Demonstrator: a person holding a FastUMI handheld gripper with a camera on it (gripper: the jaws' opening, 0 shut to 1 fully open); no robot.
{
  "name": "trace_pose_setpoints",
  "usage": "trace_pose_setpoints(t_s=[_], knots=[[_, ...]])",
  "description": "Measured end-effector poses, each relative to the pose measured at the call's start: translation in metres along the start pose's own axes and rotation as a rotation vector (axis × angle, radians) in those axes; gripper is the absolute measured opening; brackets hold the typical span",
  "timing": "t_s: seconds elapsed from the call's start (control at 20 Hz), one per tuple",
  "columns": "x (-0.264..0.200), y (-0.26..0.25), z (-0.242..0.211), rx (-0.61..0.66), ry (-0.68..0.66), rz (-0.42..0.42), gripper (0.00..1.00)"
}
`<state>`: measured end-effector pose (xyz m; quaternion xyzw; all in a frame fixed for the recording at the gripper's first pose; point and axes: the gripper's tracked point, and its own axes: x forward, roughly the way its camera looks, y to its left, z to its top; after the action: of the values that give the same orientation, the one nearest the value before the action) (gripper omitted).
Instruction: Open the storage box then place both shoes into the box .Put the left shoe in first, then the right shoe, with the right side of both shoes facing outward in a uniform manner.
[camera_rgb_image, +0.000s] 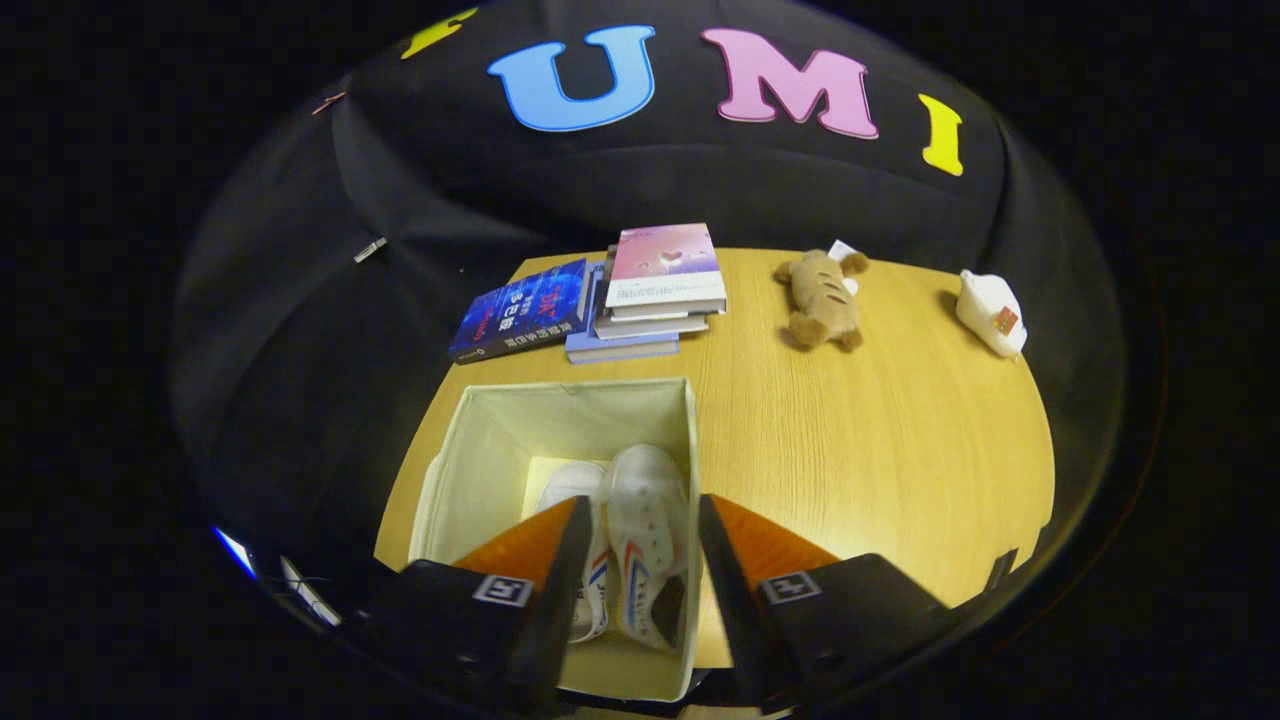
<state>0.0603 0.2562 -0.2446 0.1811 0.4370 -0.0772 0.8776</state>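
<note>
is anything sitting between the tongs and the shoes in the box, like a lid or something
Nothing visible. The storage box is open at the top with no lid over it, and both shoes, one and the other, sit inside it. The tongs hover open above them, with the nearer shoe showing in the gap between the fingers.

The hand-held two-finger gripper shows as two wedge-shaped fingers that taper to narrow, flat-edged tips. Each finger is mounted on a chunky black, matte, angular block at its base. Each block carries a small square white tag printed with a black fiducial pattern, one on the left block and one on the right block.
</note>
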Motion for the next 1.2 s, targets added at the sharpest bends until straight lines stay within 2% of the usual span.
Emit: trace_pose_setpoints(t_s=[0.1,0.25,0.35,0.7,1.2], knots=[[-0.003,-0.002,0.001,-0.05,-0.016,-0.004,1.0],[-0.005,-0.001,-0.003,-0.073,-0.014,0.011,0.99],[-0.006,0.003,-0.001,-0.059,-0.026,0.052,0.99],[-0.036,-0.018,0.031,-0.021,-0.167,0.164,0.99],[-0.088,-0.14,0.087,-0.13,-0.399,0.066,0.99]])
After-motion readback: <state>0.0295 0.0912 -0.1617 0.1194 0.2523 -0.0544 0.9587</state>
